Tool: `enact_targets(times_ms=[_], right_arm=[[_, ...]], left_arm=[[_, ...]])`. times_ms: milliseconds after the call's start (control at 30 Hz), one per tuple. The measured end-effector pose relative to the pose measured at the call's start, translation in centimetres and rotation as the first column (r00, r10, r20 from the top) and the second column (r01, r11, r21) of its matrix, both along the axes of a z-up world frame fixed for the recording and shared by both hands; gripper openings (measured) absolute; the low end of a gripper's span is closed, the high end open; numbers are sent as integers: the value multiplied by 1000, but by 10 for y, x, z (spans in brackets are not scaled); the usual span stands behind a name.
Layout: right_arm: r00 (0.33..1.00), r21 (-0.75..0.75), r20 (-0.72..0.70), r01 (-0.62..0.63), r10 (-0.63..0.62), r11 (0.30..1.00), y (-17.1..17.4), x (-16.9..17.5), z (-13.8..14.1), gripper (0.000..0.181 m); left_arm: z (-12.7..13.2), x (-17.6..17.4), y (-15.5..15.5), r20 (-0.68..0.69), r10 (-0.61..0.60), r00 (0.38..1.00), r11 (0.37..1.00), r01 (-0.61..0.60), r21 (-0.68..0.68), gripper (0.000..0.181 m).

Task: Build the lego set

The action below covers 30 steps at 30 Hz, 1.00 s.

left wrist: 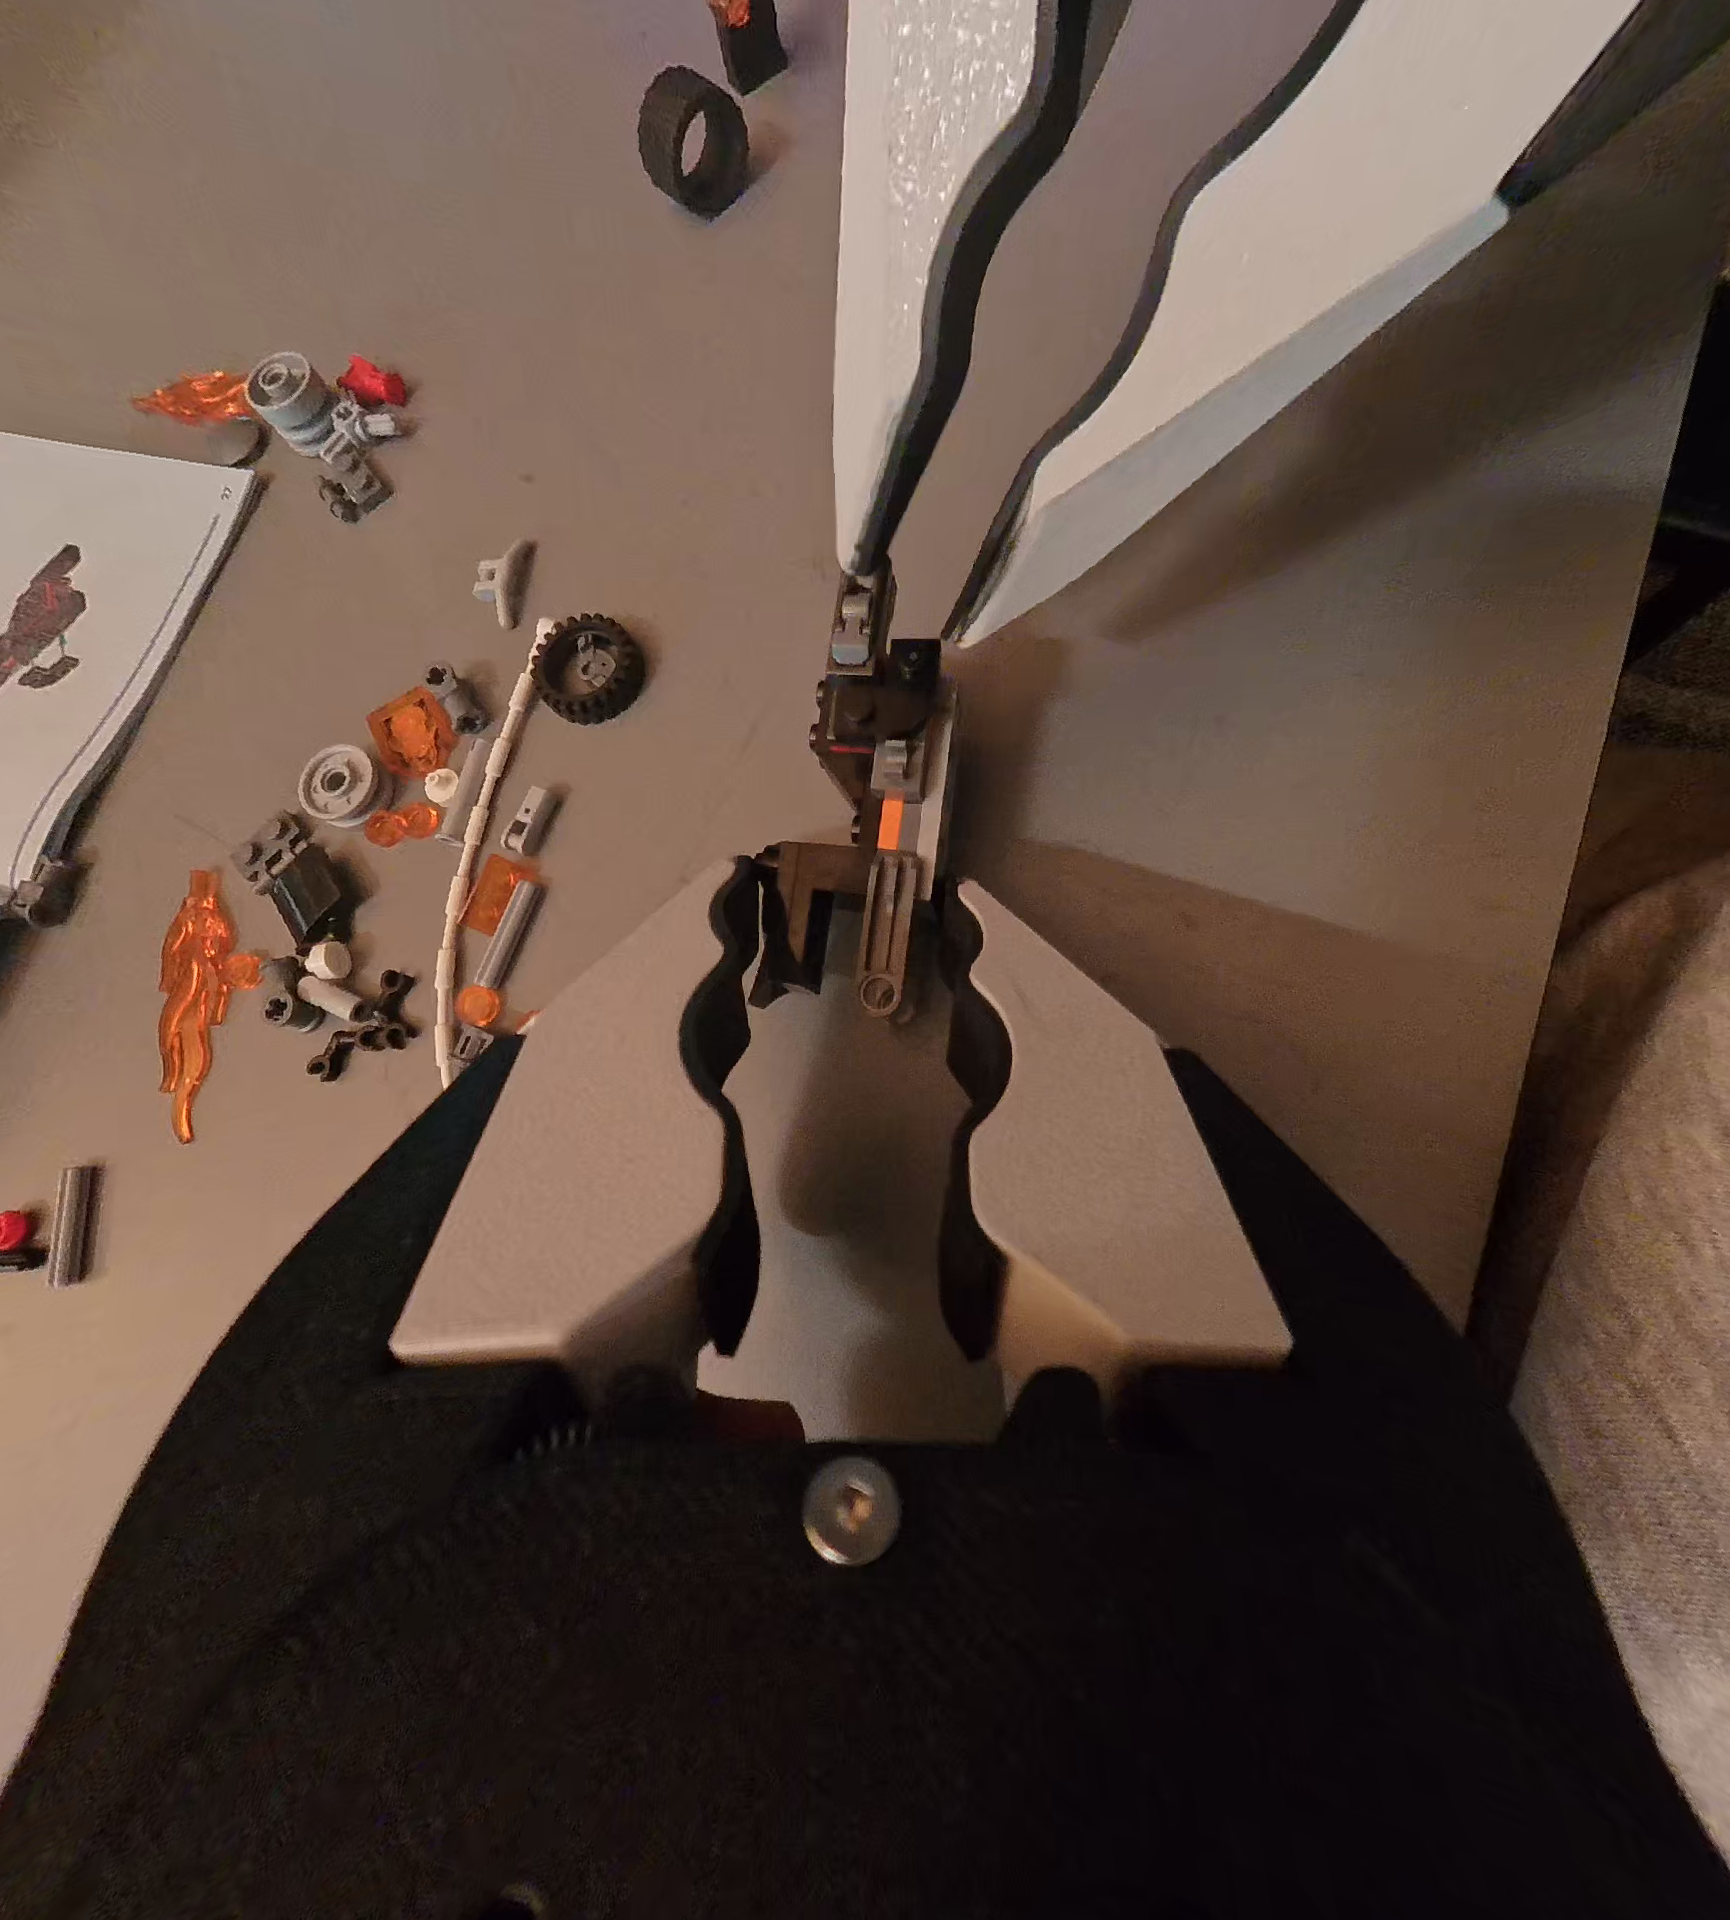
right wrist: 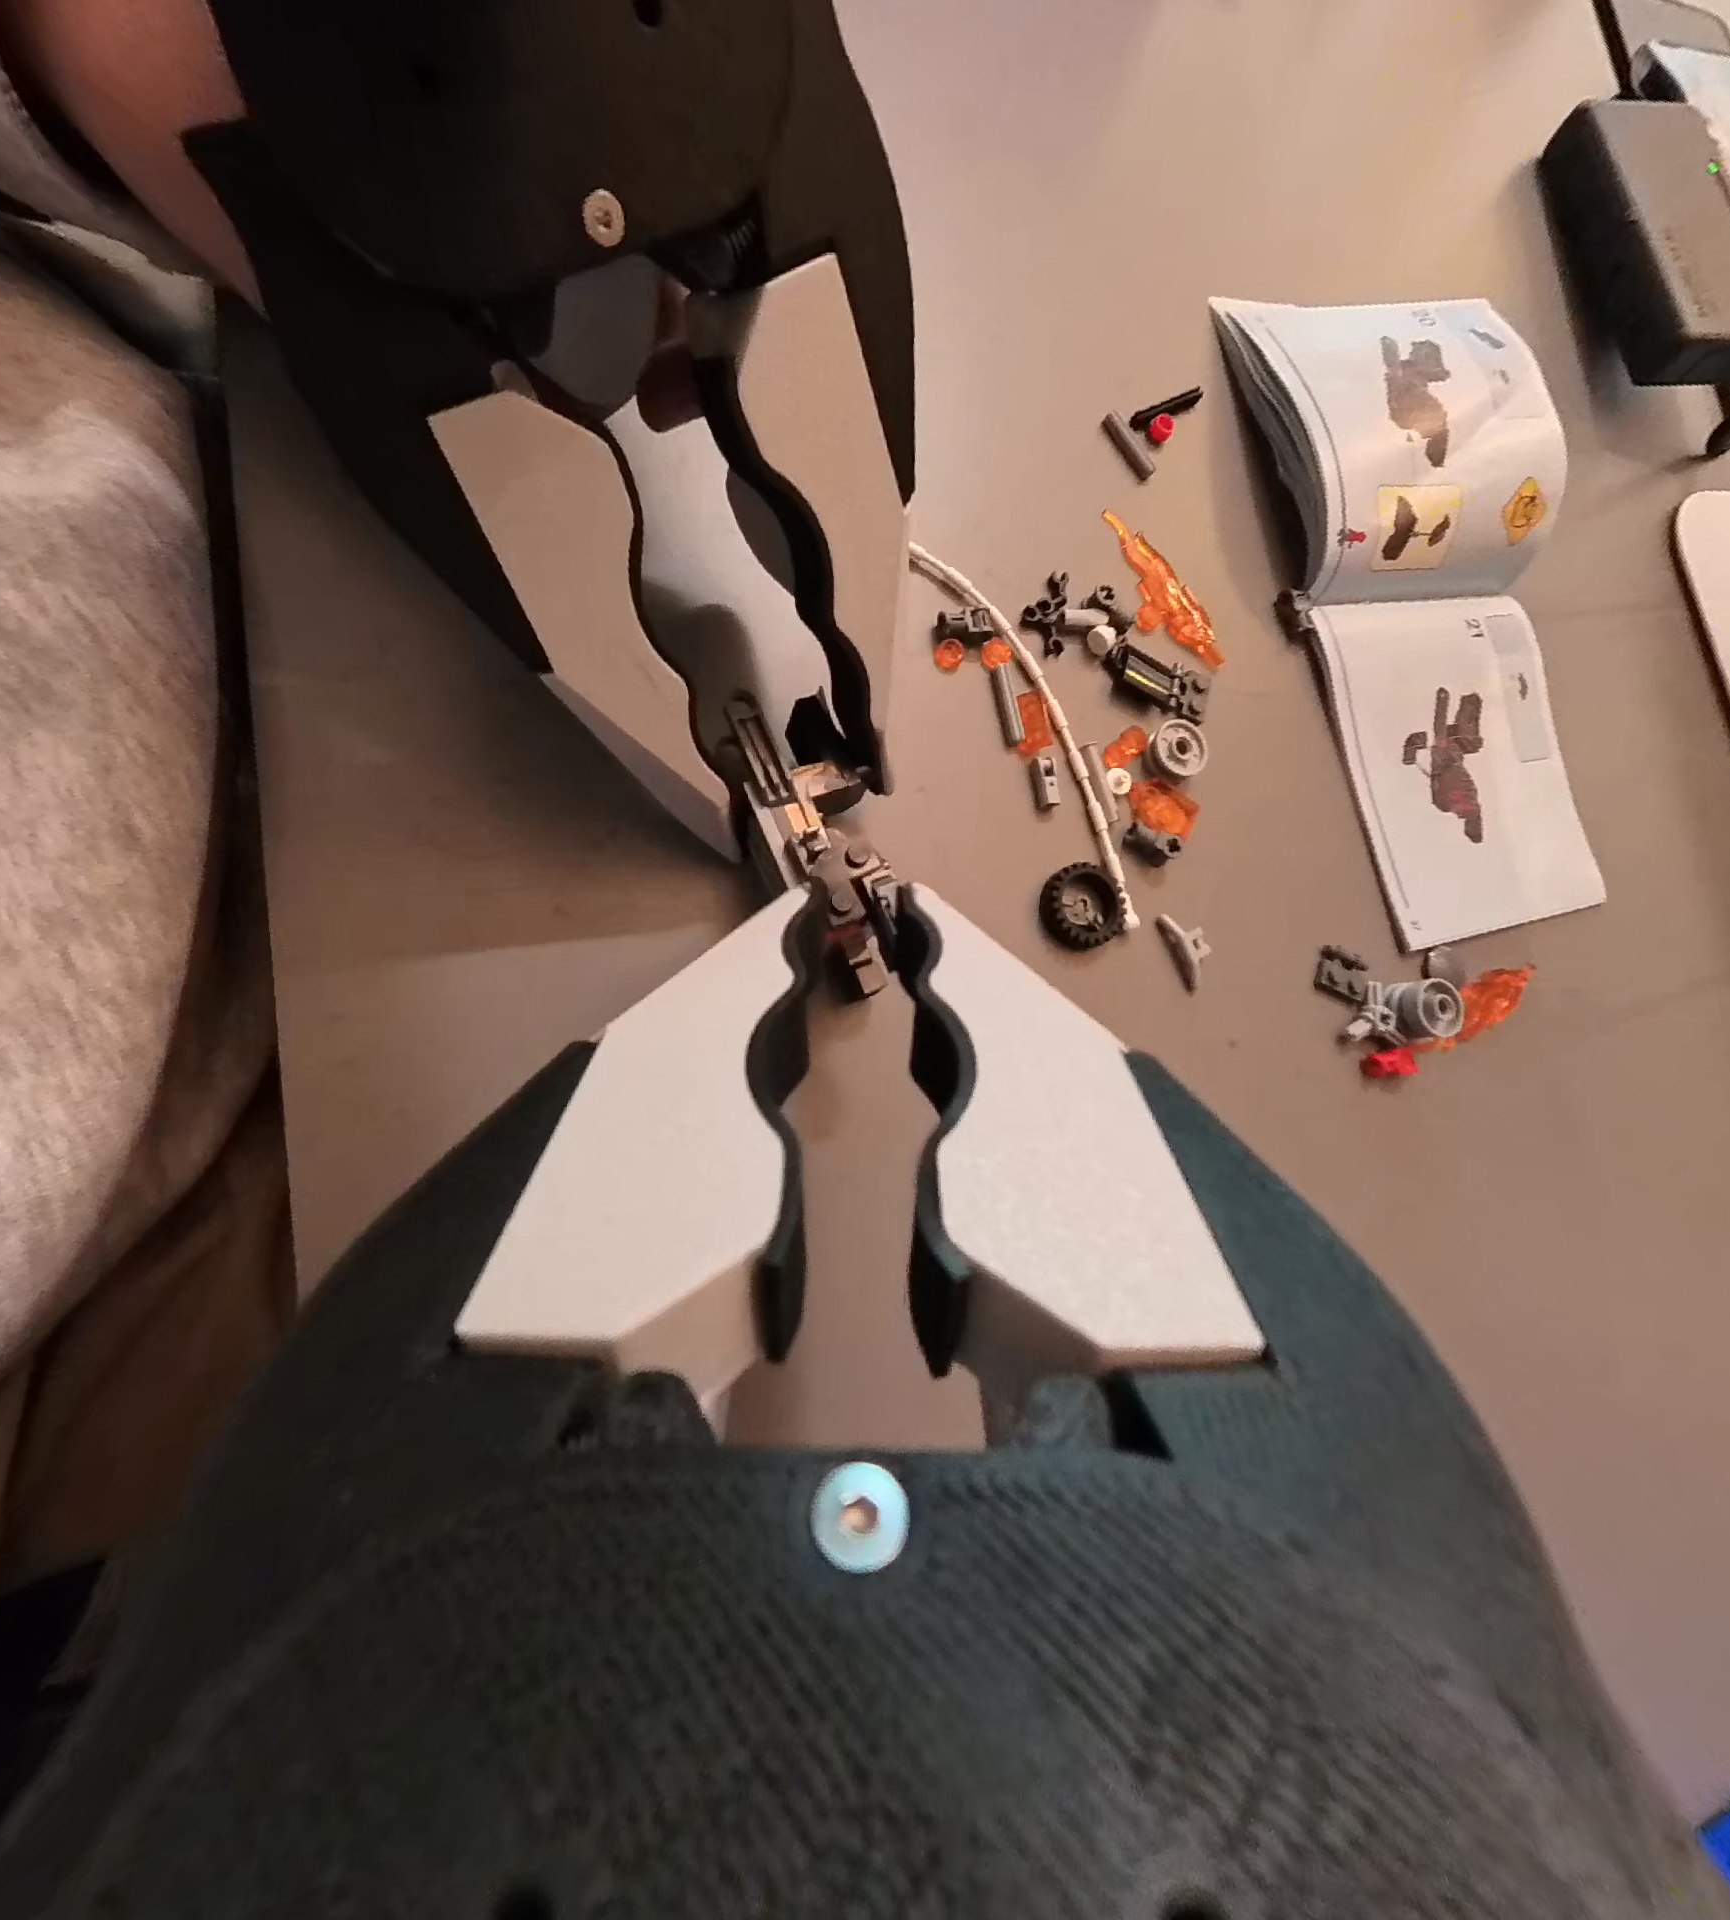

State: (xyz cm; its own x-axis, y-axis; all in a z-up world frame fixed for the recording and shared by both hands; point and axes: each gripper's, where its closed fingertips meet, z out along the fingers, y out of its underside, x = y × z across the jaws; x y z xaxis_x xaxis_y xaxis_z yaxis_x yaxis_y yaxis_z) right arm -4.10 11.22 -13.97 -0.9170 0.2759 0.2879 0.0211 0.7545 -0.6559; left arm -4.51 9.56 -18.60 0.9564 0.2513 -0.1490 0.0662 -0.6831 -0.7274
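Hidden ends of the build, cropped edges, tiny parts

The lego build (left wrist: 876, 821) has its near end buried between the left gripper (left wrist: 845, 883) fingers, and in the right wrist view its other end sits hidden inside the right gripper (right wrist: 856, 925). The instruction booklet (left wrist: 50, 644) is cut off at nine o'clock in the left wrist view. A black tyre piece (left wrist: 752, 36) is cropped at twelve o'clock. The small pieces (right wrist: 1089, 686) on the counter (right wrist: 1256, 1299) overlap, too tiny to sort apart.

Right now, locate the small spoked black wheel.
Right wrist view: the black wheel lies on the table, right of both grippers, at the white jointed rod's lower end.
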Motion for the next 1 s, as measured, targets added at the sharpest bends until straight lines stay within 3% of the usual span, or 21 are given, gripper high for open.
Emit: enact_targets(times_ms=[33,300,1000], right_arm=[[1000,-4,-4,-1,1,1000,-1,0,0,12],[995,-90,67,84,-78,992,-4,-7,-2,36],[988,-150,128,103,-84,983,-7,-5,-12,27]], left_arm=[[0,0,0,-1,0,1000,1000,0,0,33],[0,0,0,-20,-1,1000,1000,1,-3,33],[1,2,1,-66,-15,998,1000,15,-13,33]])
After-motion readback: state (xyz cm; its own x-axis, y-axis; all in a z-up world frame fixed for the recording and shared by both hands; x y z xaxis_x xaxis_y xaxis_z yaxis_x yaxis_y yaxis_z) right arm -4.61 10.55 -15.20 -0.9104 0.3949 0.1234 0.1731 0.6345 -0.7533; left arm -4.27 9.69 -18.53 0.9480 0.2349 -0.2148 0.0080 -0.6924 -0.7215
